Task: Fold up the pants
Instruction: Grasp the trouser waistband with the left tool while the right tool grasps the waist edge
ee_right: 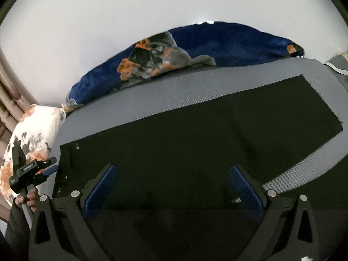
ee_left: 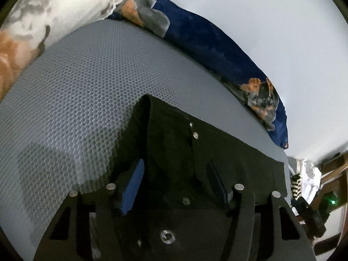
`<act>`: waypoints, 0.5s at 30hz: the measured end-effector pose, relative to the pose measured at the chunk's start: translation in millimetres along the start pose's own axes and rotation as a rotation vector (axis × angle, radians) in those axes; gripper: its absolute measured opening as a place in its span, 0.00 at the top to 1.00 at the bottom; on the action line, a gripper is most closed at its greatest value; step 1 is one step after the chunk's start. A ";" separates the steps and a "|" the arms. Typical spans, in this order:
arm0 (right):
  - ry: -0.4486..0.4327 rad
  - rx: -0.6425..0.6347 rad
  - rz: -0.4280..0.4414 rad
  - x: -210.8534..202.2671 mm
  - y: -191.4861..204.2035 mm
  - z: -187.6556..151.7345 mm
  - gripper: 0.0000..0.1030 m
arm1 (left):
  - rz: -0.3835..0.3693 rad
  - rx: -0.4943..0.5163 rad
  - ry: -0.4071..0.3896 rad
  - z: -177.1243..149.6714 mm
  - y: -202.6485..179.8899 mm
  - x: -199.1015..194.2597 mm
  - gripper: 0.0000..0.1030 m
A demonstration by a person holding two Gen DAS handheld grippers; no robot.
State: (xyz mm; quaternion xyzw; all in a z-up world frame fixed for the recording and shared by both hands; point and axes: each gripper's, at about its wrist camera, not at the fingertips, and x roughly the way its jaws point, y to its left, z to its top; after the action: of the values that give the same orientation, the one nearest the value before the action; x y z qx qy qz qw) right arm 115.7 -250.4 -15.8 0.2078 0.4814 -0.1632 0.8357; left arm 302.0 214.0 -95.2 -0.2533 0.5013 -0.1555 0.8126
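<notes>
Black pants [ee_right: 195, 134] lie flat on a grey honeycomb-textured bed surface [ee_right: 217, 80], waist at the left, legs running to the right. In the left wrist view the waistband with its metal button [ee_left: 195, 134] lies in front of my left gripper [ee_left: 176, 169], which is open with its blue-padded fingers [ee_left: 134, 182] over the waist. My right gripper [ee_right: 174, 174] is open wide over the middle of the pants, holding nothing. The left gripper also shows in the right wrist view [ee_right: 30, 169], at the waist end.
A dark blue blanket with orange-grey print [ee_right: 195, 50] lies along the far edge against the white wall. A white floral pillow [ee_left: 32, 21] sits at the waist end. Cables and a device with a green light [ee_left: 330, 202] are off the bed's side.
</notes>
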 end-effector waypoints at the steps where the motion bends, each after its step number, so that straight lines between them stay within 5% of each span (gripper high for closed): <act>1: 0.005 -0.001 -0.003 5.3 1.4 1.4 0.00 | 0.000 0.000 0.003 2.2 3.2 2.5 0.42; 15: 0.043 -0.043 -0.012 57.0 20.6 21.0 0.00 | -0.215 0.007 0.098 51.2 12.8 48.7 0.42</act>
State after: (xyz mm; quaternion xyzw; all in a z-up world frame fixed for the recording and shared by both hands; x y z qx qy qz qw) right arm 168.4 -247.4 -52.2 0.1903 0.5041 -0.1531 0.8284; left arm 369.6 212.9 -119.5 -0.2949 0.5099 -0.2556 0.7666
